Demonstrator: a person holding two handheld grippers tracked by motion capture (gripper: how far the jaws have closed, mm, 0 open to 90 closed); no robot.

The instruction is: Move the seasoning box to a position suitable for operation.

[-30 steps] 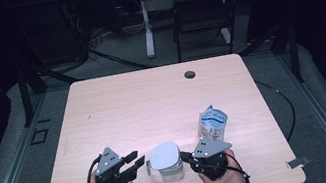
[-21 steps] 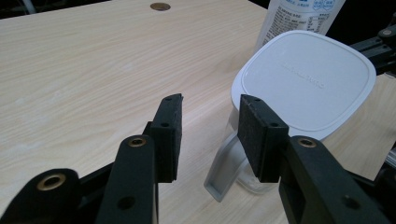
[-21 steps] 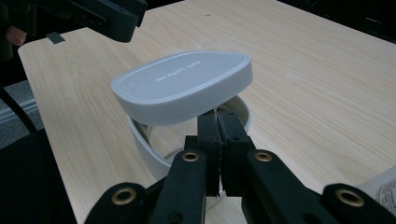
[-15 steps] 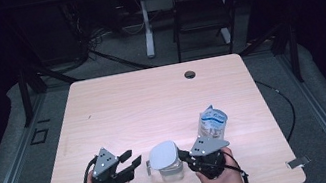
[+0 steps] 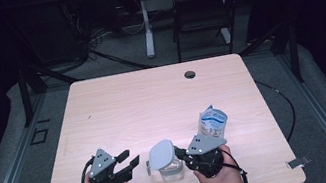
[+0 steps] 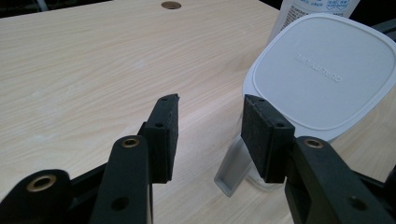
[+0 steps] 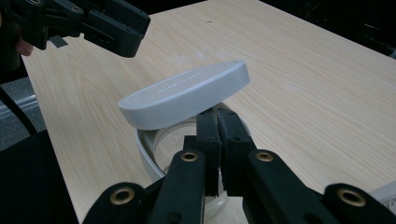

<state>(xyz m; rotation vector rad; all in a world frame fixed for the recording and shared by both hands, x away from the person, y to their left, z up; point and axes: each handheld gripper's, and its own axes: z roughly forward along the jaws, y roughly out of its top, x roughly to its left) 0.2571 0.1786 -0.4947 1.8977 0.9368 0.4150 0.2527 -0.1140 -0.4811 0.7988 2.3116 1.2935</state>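
L tongs (image 5: 131,159) let go beside jar (image 5: 170,169); R tongs (image 5: 178,153) clenched on jar rim.

L to R on the wood surface (image 5: 153,103): L tongs near front edge, released, jaws just been opening w/ nothing btwn them, pads (image 6: 164,135) apart & aimed at jar, not touching it. Clear jar sits front-centre, just R of L tongs; its white lid (image 5: 161,154) lies tilted on top, one side raised, not seated. In L gripper view lid (image 6: 322,74) is close, small grey tab (image 6: 229,175) hangs below it by the R pad. R tongs (image 7: 217,122) pinch jar's glass wall (image 7: 159,154) from the R side, pads pressed tight, under the lid's edge (image 7: 187,95). Behind R hand (image 5: 219,175), a pouch (image 5: 213,122) stands upright, near jar but apart. Small dark hole (image 5: 190,74) at surface's far edge.
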